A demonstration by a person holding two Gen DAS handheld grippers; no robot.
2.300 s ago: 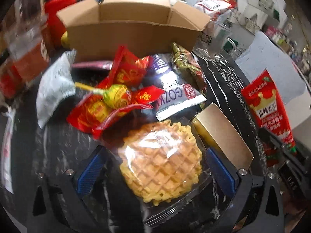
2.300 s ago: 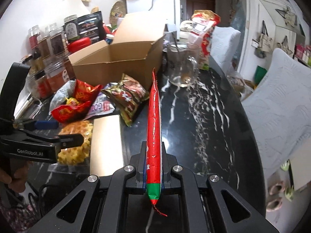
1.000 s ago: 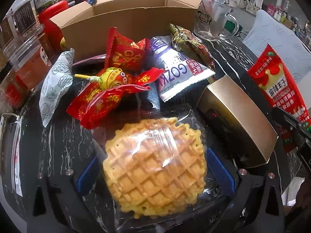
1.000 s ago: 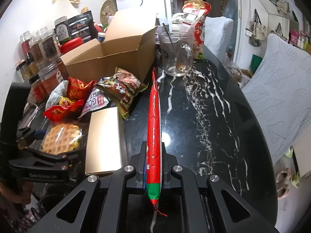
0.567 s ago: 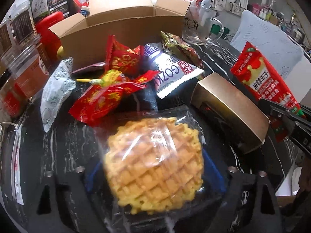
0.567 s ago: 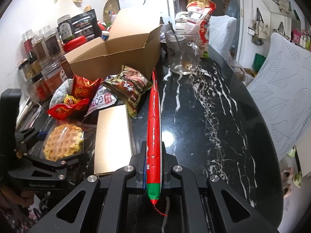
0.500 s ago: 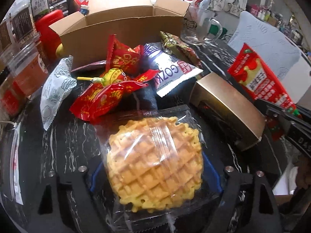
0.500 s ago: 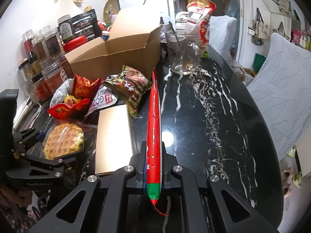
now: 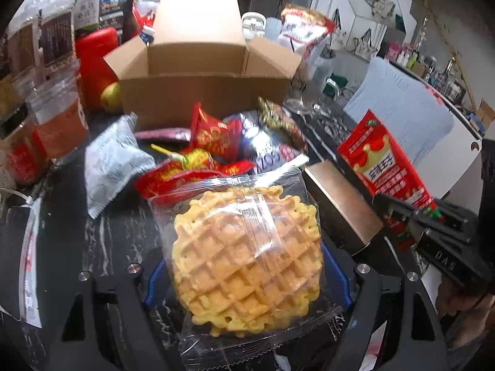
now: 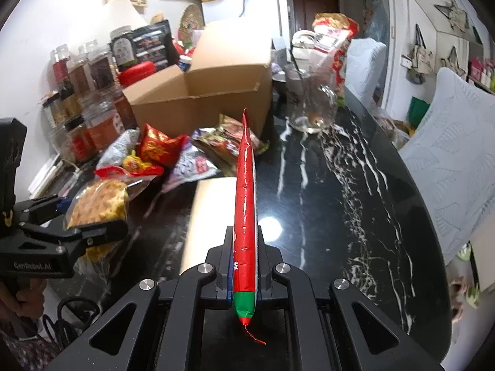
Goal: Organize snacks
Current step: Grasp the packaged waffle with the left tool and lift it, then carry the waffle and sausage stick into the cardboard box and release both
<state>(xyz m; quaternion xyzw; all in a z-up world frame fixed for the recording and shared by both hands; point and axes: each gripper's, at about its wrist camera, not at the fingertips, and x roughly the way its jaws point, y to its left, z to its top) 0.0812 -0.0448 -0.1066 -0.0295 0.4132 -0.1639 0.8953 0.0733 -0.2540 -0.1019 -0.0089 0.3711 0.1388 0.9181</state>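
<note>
My left gripper (image 9: 244, 281) is shut on a clear-wrapped waffle (image 9: 247, 262) and holds it above the black marble table (image 10: 334, 185); it also shows in the right wrist view (image 10: 99, 204). My right gripper (image 10: 244, 266) is shut on a long red snack packet (image 10: 245, 204), held edge-on; the packet also shows in the left wrist view (image 9: 386, 167). An open cardboard box (image 9: 198, 71) stands behind a pile of snacks: red packets (image 9: 213, 133), a lollipop (image 9: 191, 157), a white-purple packet (image 9: 269, 151), a grey sachet (image 9: 111, 160).
A gold box (image 9: 340, 207) lies between the two grippers. Jars and bottles (image 9: 52, 92) line the left side. A glass mug (image 10: 309, 108) stands right of the cardboard box. A grey cushioned chair (image 10: 451, 167) is beyond the table's right edge.
My left gripper has closed on the waffle and lifted it off the table, toward the box. My right gripper has risen with the red packet still in it.
</note>
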